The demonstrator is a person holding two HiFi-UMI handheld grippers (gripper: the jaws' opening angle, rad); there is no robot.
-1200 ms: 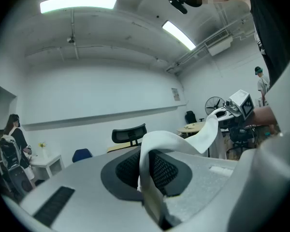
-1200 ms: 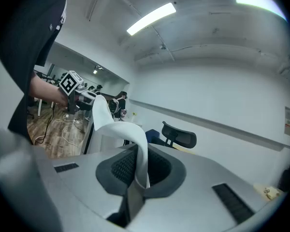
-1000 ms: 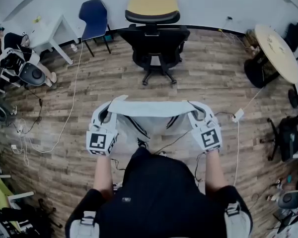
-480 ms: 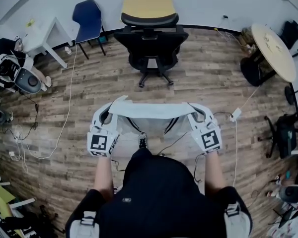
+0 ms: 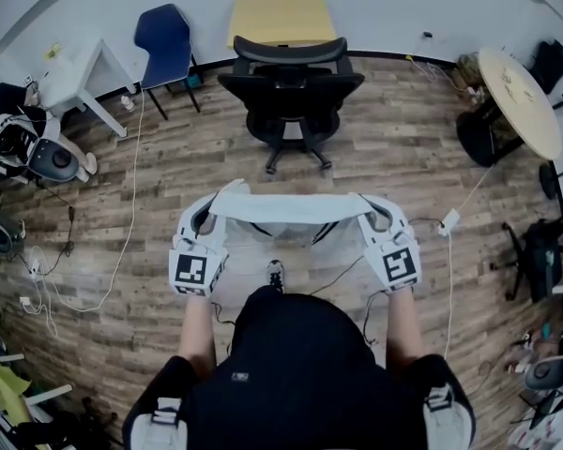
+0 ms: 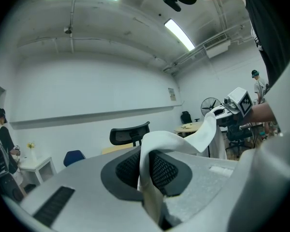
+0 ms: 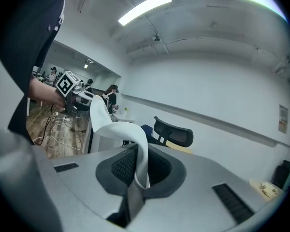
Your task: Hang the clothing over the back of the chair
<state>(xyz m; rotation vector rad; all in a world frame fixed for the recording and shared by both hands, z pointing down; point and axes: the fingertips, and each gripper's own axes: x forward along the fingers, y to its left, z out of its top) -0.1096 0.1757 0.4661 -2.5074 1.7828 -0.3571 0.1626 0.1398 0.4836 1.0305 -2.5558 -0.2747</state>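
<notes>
White clothing (image 5: 281, 208), dark stripes; black chair (image 5: 291, 87); blue chair (image 5: 162, 34); yellow tabletop (image 5: 281, 15); brown wood-plank floor (image 5: 403, 157).

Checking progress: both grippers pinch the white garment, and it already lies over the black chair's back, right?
Not yet. The left gripper and right gripper do pinch the white garment, but the head view shows it held clear of the black chair.

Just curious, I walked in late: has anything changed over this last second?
The person has stepped toward the black office chair, which now sits a little nearer the grippers in the head view. Nothing was taken hold of or let go. The left gripper and right gripper stay shut on the white garment, stretched between them as before.
</notes>
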